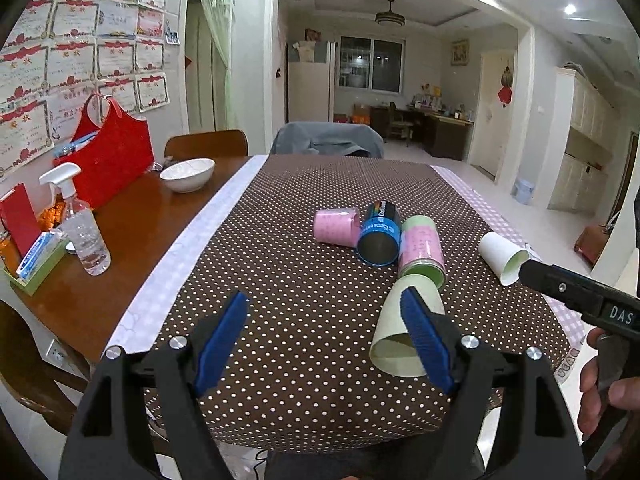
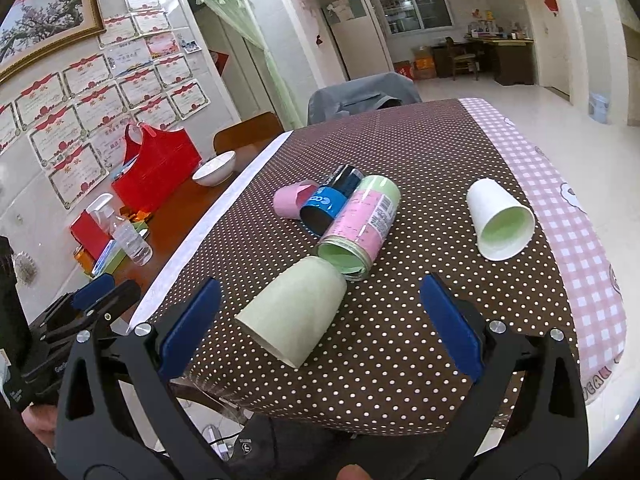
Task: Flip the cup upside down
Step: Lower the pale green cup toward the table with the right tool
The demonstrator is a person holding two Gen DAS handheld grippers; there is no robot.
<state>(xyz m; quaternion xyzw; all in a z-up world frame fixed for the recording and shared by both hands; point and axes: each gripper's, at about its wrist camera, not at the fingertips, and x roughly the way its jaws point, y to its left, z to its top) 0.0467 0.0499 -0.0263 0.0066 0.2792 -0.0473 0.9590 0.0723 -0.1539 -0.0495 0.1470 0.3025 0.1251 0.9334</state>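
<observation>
Five cups lie on their sides on the dotted cloth (image 1: 280, 240). The green cup (image 2: 294, 314) lies nearest, mouth toward the cameras, its base touching the pink-green cup (image 2: 360, 224). The left gripper (image 1: 326, 340) and right gripper (image 2: 320, 320) both hover spread wide, holding nothing. The white cup (image 2: 498, 216) lies apart, rightward.

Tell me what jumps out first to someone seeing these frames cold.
A cluster of cups lying on their sides mid-table on the brown polka-dot tablecloth: a pink cup, a blue-and-black cup, a pink-and-green cup and, nearest, a pale green cup. A white cup lies apart to the right. Both the left gripper and right gripper are open and empty.
</observation>
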